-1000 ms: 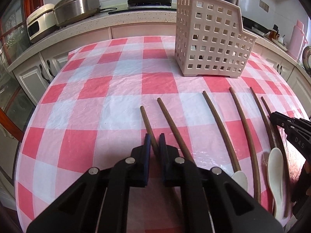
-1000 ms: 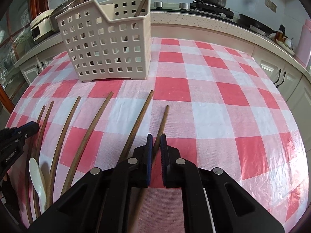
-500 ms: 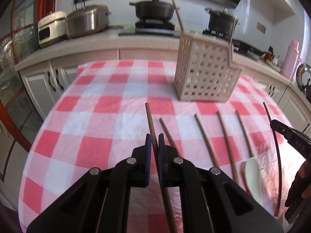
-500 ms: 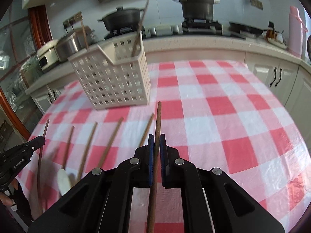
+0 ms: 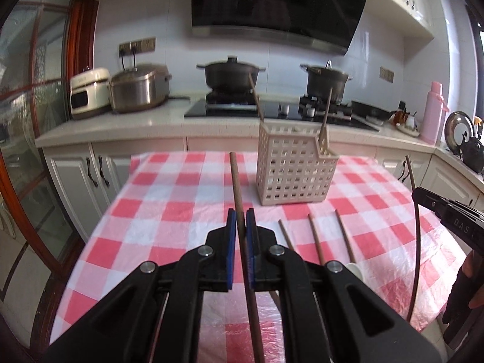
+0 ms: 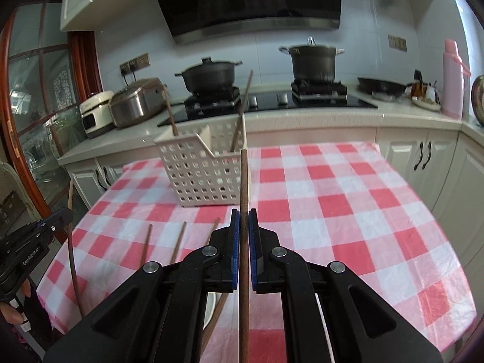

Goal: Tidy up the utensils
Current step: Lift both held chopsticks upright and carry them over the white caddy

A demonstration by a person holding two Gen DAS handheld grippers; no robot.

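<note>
My left gripper (image 5: 241, 216) is shut on a long wooden utensil handle (image 5: 236, 181) and holds it above the checked table, tip pointing up and away. My right gripper (image 6: 243, 216) is shut on another wooden handle (image 6: 243, 178), also raised. A beige perforated basket (image 5: 295, 171) stands on the table ahead with two wooden handles sticking out; it also shows in the right wrist view (image 6: 201, 174). Three wooden handles (image 5: 314, 236) and a white spoon (image 5: 357, 272) lie on the cloth. The right gripper also shows in the left wrist view (image 5: 419, 193); the left gripper also shows in the right wrist view (image 6: 65, 216).
The red and white checked tablecloth (image 6: 332, 205) covers the table. Behind it runs a counter with a hob, two dark pots (image 5: 231, 74), a rice cooker (image 5: 139, 89) and a pink flask (image 5: 434, 112). White cabinets (image 5: 81, 178) stand at the table's far and side edges.
Both grippers have lifted their wooden handles off the table and tilted upward, so the view has risen from the cloth to the counter and hood.
</note>
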